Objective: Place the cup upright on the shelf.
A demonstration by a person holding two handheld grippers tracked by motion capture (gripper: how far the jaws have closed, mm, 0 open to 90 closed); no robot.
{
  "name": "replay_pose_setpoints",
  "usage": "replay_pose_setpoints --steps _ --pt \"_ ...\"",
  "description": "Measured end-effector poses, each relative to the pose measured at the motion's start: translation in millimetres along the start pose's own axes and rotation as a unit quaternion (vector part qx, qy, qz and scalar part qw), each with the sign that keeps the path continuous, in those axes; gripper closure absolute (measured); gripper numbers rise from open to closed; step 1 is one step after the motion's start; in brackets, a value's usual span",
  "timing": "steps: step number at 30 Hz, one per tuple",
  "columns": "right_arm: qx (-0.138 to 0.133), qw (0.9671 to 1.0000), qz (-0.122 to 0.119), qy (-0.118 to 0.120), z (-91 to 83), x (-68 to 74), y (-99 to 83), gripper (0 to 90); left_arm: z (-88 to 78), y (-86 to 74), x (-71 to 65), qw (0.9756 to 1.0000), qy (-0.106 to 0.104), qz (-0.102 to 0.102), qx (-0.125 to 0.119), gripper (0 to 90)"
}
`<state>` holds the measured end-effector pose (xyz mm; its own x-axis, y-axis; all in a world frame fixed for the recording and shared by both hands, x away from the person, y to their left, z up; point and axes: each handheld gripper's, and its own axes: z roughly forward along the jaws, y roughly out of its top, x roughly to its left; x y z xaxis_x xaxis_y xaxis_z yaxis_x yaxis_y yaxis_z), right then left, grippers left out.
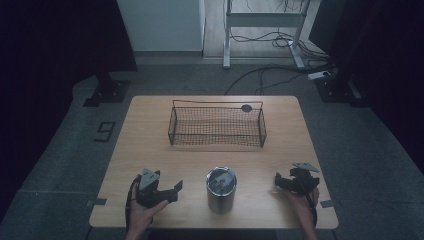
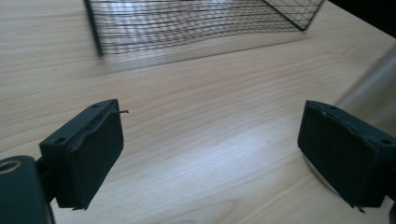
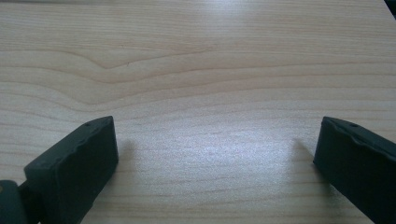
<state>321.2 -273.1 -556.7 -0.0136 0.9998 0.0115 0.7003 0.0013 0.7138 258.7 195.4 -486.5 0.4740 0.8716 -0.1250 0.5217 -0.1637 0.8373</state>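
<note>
A steel tumbler [image 1: 221,189] with a clear lid stands upright near the front edge of the wooden table [image 1: 150,140]. My left gripper [image 1: 170,191] rests on the table left of it, open, jaws wide apart with only bare wood between them [image 2: 210,154]. The tumbler's blurred side [image 2: 373,84] shows at that view's right edge. My right gripper [image 1: 285,182] sits right of the tumbler, open over bare wood [image 3: 215,158]. Behind the tumbler stands an empty black wire basket [image 1: 217,125], its near corner [image 2: 196,23] seen from the left gripper.
A small dark disc [image 1: 246,107] lies by the basket's back right rim. Beyond the table are a white cabinet [image 1: 160,25], a desk frame [image 1: 262,30] with cables on the floor, and dark stands at both sides.
</note>
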Motion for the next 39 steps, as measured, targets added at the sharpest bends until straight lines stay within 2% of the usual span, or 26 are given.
replay_pose_setpoints --steps 12,19,21,24,39 --pt "0.0 1.0 -0.001 0.0 0.3 -0.3 0.3 0.0 -4.7 3.1 -20.7 0.9987 -0.047 0.018 0.0 4.5" --pt "0.0 1.0 -0.001 0.0 0.3 -0.3 0.3 0.0 -1.9 1.3 -31.8 0.9975 -0.064 0.028 0.01 2.5" --pt "0.0 1.0 -0.001 0.001 0.5 -0.3 0.5 0.0 0.0 0.4 -36.9 0.9969 -0.071 0.031 0.013 2.3" --pt "0.0 1.0 -0.001 0.001 0.8 -0.4 0.8 0.0 2.6 -0.7 -45.5 0.9949 -0.092 0.039 0.017 1.3" --pt "0.0 1.0 -0.002 0.001 1.0 -0.6 1.0 0.0 7.4 -2.0 -69.2 0.9899 -0.126 0.06 0.025 0.8"
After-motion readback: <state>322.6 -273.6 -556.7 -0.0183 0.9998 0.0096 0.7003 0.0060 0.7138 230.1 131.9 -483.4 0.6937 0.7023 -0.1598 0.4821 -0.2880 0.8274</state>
